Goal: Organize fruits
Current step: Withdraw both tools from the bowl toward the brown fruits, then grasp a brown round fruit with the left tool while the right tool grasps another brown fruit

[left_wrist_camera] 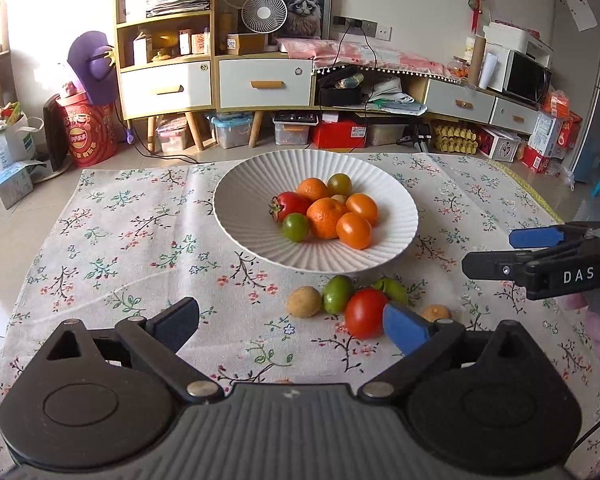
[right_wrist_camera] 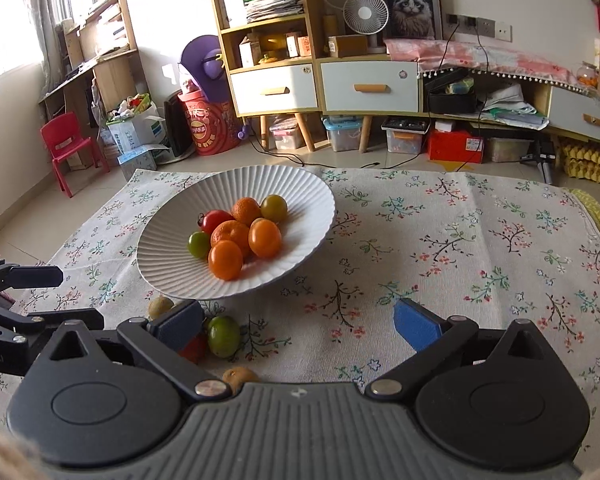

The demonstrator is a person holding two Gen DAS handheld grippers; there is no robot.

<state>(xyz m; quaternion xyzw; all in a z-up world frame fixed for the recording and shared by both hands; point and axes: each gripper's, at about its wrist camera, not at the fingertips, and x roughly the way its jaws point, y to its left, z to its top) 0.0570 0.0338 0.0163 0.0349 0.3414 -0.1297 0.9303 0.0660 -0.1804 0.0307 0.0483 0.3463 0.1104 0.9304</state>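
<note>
left wrist view: white bowl (left_wrist_camera: 240, 216) on floral cloth (left_wrist_camera: 120, 240) already has abt 7 fruits, so task looks over halfway; still out on the tabletop just in front of the bowl: brown fruit (left_wrist_camera: 304, 301), green fruit (left_wrist_camera: 337, 294), red tomato (left_wrist_camera: 366, 313), 2nd green one behind it, small orange-brown fruit (left_wrist_camera: 436, 313). left gripper (left_wrist_camera: 292, 324) fingers spread wide, empty. right wrist view: right gripper (right_wrist_camera: 300, 326) fingers released too, holding nothing, leftover fruit by its left finger

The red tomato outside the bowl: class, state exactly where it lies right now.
In the left wrist view, the red tomato lies on the floral cloth just in front of the white bowl, beside a green fruit and against the left gripper's blue finger pad.
</note>
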